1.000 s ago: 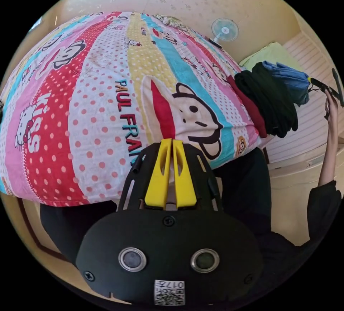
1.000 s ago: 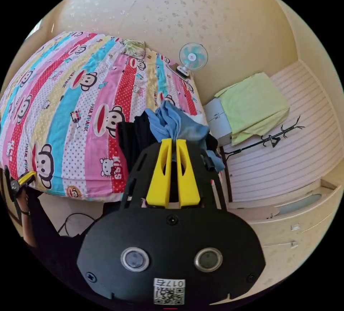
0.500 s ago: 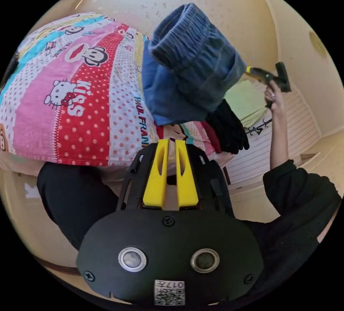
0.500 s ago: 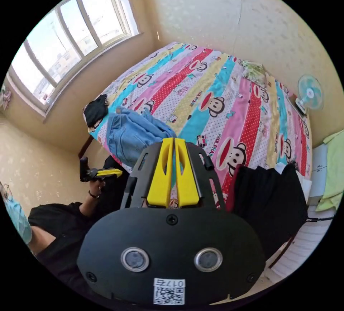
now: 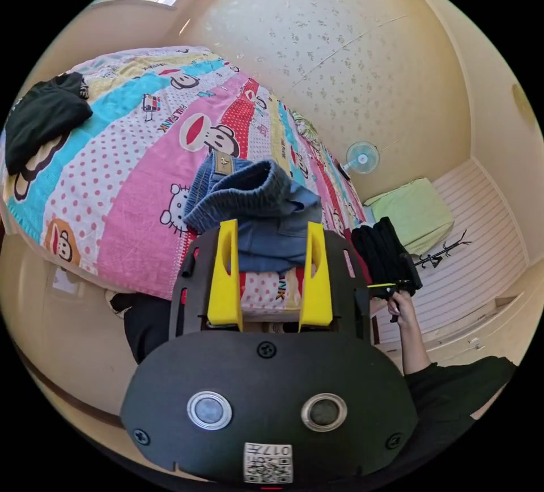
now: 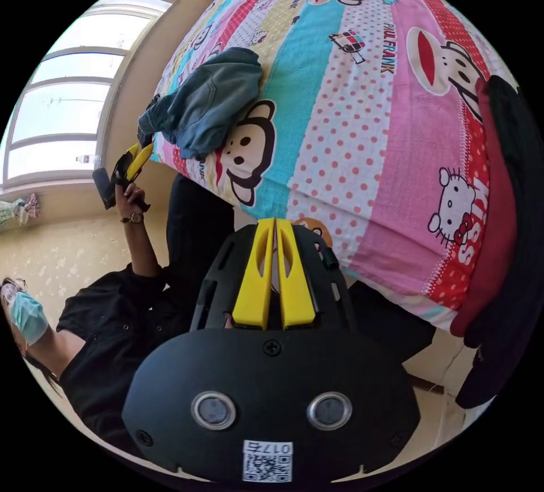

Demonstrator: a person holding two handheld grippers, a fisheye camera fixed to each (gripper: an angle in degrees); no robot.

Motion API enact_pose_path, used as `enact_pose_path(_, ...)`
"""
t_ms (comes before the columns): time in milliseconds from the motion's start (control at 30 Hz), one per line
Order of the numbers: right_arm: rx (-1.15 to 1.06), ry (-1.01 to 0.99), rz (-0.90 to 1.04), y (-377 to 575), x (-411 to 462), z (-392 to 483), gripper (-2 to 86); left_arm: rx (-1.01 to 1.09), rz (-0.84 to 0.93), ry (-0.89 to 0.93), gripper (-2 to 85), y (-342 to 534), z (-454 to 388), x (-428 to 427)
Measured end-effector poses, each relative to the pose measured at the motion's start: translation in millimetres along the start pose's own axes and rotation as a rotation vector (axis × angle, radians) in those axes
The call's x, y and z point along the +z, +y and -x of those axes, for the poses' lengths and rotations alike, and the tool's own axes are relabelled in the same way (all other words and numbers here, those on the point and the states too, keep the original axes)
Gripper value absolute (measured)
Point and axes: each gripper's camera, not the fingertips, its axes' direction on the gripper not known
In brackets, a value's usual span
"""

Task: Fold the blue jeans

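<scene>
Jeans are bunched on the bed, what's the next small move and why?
Probably ease the open left claw forward onto the blue jeans and pinch the near edge. They lie crumpled at the bed's edge just ahead of it, while the right claw is shut and empty.

Left gripper (image 5: 270, 231): jaws spread wide, nothing between them. Right gripper (image 6: 275, 228): jaws pressed together, empty, arm outstretched.
</scene>
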Motion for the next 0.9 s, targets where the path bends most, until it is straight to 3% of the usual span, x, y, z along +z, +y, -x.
enact_pose_path(200,-0.119,-0.073,-0.113,7,-38,-2,0.9,-0.032,-0.102,-0.044,15.1,-40,-18,16)
enact_pose_path(300,-0.183,-0.104,-0.118,-18,-45,8,1.7,-0.038,0.105,-0.057,6.1,-62,2,81)
enact_pose_path(333,-0.193,-0.117,-0.119,-25,-45,10,2.0,-0.068,0.314,-0.056,2.4,-65,20,127)
enact_pose_path(367,-0.211,-0.144,-0.119,-38,-44,16,2.4,-0.071,0.376,0.024,0.3,-61,34,150)
enact_pose_path(433,-0.247,-0.182,-0.12,-57,-42,26,3.1,-0.104,0.28,0.124,-0.5,-53,48,141)
enact_pose_path(567,-0.353,-0.199,-0.129,-103,-37,65,5.2,-0.043,0.336,0.138,-0.9,-39,39,115)
enact_pose_path(733,-0.492,-0.032,-0.166,-158,-25,126,10.5,0.034,0.435,-0.1,-1.0,-4,22,79)
enact_pose_path(900,-0.573,0.333,-0.197,-237,19,166,14.1,-0.026,0.301,0.157,-1.0,5,32,44)
